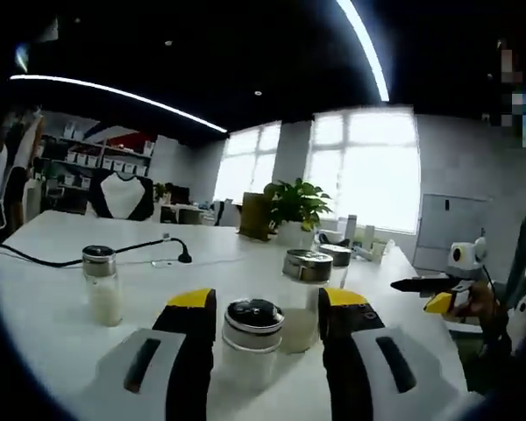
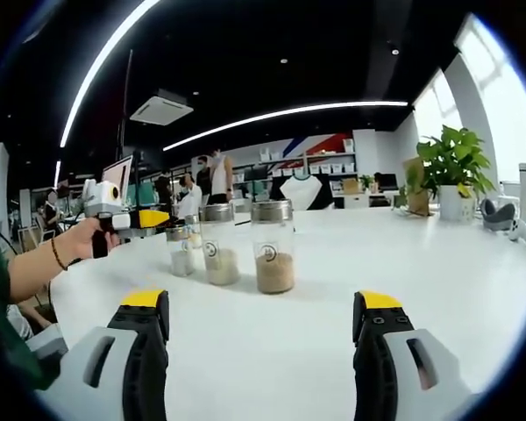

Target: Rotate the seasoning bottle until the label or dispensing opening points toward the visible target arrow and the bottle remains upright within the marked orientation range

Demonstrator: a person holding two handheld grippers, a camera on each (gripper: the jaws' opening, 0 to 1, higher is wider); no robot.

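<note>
The left gripper (image 1: 267,329) has its jaws apart around a bottle (image 1: 252,340). The right gripper (image 2: 261,351) has its jaws wide apart over bare table (image 2: 272,351), with three jars (image 2: 273,245) at 12 o'clock.

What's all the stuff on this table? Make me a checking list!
Surface: white table, bare in front of the right gripper.
Job's things: three glass seasoning bottles standing upright with metal lids; no arrow seen.
Clutter: potted plant, small items near it.
Grippers: left gripper open around one bottle; right gripper open, holding nothing.
Cables: black cable lying across the table.
Surroundings: bright windows, shelves, people standing behind.
</note>
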